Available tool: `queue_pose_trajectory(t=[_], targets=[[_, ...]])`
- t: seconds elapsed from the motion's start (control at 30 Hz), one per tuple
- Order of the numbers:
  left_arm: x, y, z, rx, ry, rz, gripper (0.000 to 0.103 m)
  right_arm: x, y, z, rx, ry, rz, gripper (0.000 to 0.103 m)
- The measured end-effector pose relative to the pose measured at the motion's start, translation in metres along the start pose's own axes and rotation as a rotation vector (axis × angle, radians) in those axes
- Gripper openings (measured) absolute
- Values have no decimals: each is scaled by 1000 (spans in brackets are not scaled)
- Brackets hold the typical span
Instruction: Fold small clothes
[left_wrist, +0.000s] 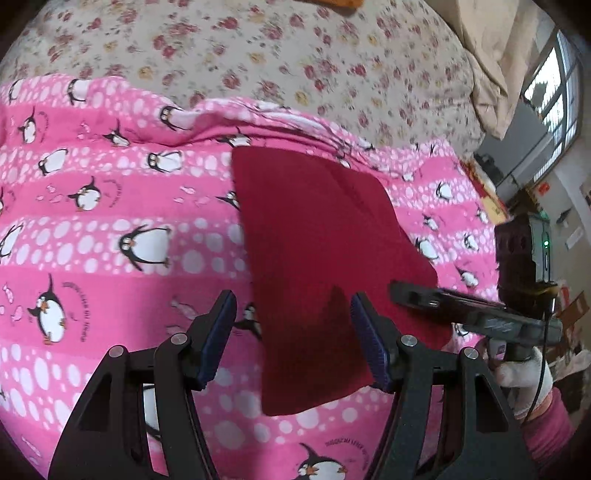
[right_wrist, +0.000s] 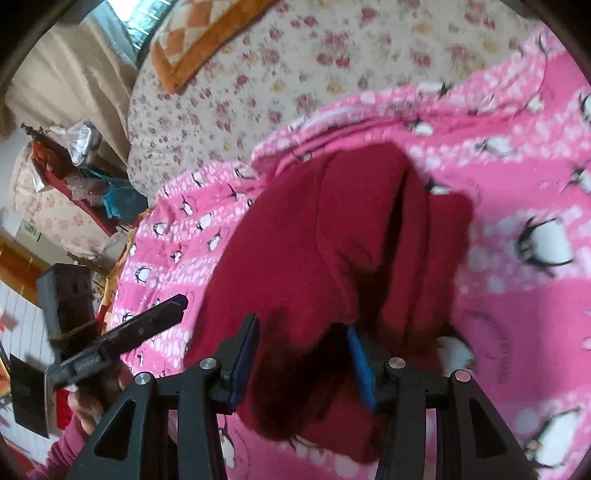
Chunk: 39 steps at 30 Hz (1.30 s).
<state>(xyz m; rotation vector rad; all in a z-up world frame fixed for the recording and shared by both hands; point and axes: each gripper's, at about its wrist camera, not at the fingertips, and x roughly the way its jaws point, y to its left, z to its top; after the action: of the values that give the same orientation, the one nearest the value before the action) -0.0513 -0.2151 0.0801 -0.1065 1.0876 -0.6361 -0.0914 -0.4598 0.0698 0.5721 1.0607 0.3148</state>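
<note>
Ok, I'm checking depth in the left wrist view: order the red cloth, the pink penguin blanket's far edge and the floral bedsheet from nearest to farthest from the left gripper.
1. Red cloth: between the open fingers of the left gripper.
2. Penguin blanket's far edge: beyond the cloth, upper left.
3. Floral bedsheet: farthest, across the top.

Left gripper (left_wrist: 293, 332) and right gripper (right_wrist: 301, 363) both spread wide (pads blue).

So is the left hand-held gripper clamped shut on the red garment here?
No, the left hand-held gripper is open above the red garment.
</note>
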Motion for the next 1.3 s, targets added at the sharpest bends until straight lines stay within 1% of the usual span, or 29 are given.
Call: queue_pose_trajectory(t=[0.03,0.07,0.1,0.13,0.2,0.23,0.27,0.33,0.43,0.6,0.7,0.77,0.8,0.83,0.87,0.9,1.03,1.07,1.1,1.13,1.17,1.2,1.27,1.3], targets=[[2,-3,-1,8,7,2,64,5,6,-1,-63,7,-62,27],[2,-8,-3,22,13,1,64,4,12,-2,-109,8,-104,22],[2,-12,-5,34,14,-1,64,-1,24,-4,-194,3,-150,18],[2,-16,-8,52,12,3,64,-6,30,-5,-235,-2,-162,14],[9,-21,-13,75,19,20,64,-20,34,-9,-290,-21,-196,12],[14,-22,-15,76,28,24,64,-22,30,-11,-297,-20,-215,11],[21,-22,-18,70,45,27,64,-23,25,-12,-292,-14,-234,11],[32,-20,-22,50,74,30,64,-19,10,-22,-251,5,-238,10],[36,-19,-26,40,72,30,64,-17,4,-34,-243,-5,-239,10],[29,-22,-24,53,52,46,64,-30,14,-32,-256,-8,-251,10],[28,-24,-24,68,46,59,64,-46,27,-30,-278,-53,-250,10],[28,-23,-24,71,46,60,64,-60,38,-26,-295,-118,-266,15],[28,-23,-24,68,47,60,64,-63,42,-23,-301,-135,-261,22],[27,-23,-24,64,47,59,64,-63,47,-18,-302,-140,-250,34],[27,-23,-24,62,47,58,64,-60,50,-15,-303,-138,-247,39],[28,-23,-23,61,47,58,64,-52,54,-10,-312,-127,-255,40],[29,-23,-23,66,48,63,64,-19,58,3,-339,-98,-316,40],[28,-23,-23,64,49,60,64,-11,53,7,-336,-101,-350,40],[27,-22,-22,61,50,52,64,-5,45,8,-333,-105,-405,40],[25,-21,-21,56,52,36,64,0,35,8,-313,-95,-434,40],[23,-19,-19,53,51,24,64,5,23,7,-275,-74,-415,40],[20,-18,-16,51,46,12,64,7,11,6,-227,-66,-370,40],[16,-13,-9,41,27,-10,64,-5,-1,4,-171,-97,-293,40],[15,-10,-6,30,22,-20,66,-9,-2,3,-165,-106,-278,40]])
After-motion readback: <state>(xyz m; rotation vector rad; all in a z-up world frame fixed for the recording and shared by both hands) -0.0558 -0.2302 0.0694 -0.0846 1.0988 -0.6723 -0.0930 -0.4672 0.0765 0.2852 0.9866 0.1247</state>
